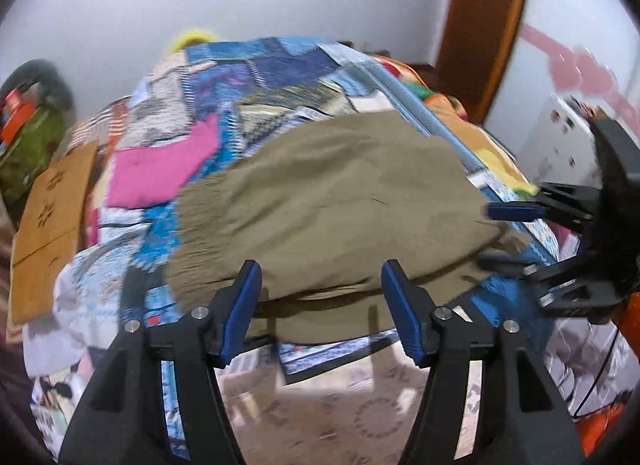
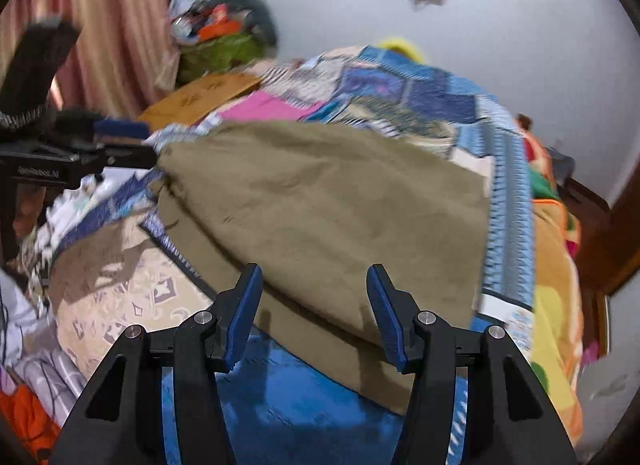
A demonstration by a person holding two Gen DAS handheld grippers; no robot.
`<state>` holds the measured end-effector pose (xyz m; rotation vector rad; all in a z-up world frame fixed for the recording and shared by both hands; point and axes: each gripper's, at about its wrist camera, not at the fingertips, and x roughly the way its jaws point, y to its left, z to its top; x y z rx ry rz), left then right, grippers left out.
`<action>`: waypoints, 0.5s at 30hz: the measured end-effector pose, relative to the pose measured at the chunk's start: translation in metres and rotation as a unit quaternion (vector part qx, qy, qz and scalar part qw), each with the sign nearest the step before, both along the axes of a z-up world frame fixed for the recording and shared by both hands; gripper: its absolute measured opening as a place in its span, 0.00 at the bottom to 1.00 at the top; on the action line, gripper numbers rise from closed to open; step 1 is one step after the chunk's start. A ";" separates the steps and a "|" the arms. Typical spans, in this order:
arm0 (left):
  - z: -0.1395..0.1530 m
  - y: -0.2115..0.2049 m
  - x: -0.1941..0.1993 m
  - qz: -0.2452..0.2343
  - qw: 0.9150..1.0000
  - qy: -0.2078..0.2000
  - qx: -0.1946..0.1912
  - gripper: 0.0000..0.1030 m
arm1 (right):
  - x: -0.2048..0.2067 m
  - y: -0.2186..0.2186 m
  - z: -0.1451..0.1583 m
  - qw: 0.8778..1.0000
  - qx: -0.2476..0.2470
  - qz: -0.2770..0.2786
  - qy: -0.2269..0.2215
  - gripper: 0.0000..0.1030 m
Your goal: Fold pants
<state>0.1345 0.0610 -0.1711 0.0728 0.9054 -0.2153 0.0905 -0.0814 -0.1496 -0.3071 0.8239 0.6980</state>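
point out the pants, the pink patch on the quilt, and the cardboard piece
pants (image 1: 332,201): left wrist view, middle of the top folded layer.
pink patch (image 1: 156,175): left wrist view, its centre.
cardboard piece (image 1: 50,221): left wrist view, its flat face.

one pants (image 1: 340,201), two claws (image 1: 320,289)

Two wrist fisheyes angled down, close over pants (image 1: 328,201) on quilt (image 1: 280,65), both shared

Matt olive cloth pants (image 1: 332,201) on patchwork quilt (image 1: 256,77)
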 end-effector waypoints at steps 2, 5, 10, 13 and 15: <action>-0.009 -0.010 0.004 -0.017 1.000 0.010 0.008 0.60 | 0.002 0.009 -0.011 1.000 -0.013 0.013 0.009 0.49; -0.022 -0.025 0.010 -0.042 0.999 0.017 0.023 0.60 | 0.008 0.019 -0.026 0.999 -0.030 0.016 0.010 0.49; -0.037 -0.037 0.017 -0.063 0.997 0.012 0.045 0.60 | 0.019 0.016 -0.028 1.000 0.005 0.014 0.026 0.21; -0.038 -0.042 0.020 -0.065 0.996 0.002 0.065 0.60 | 0.019 0.017 -0.023 0.999 0.019 0.016 0.025 0.10; -0.035 -0.045 0.019 -0.067 0.995 -0.014 0.074 0.50 | 0.018 0.014 -0.017 0.999 0.033 0.013 0.021 0.08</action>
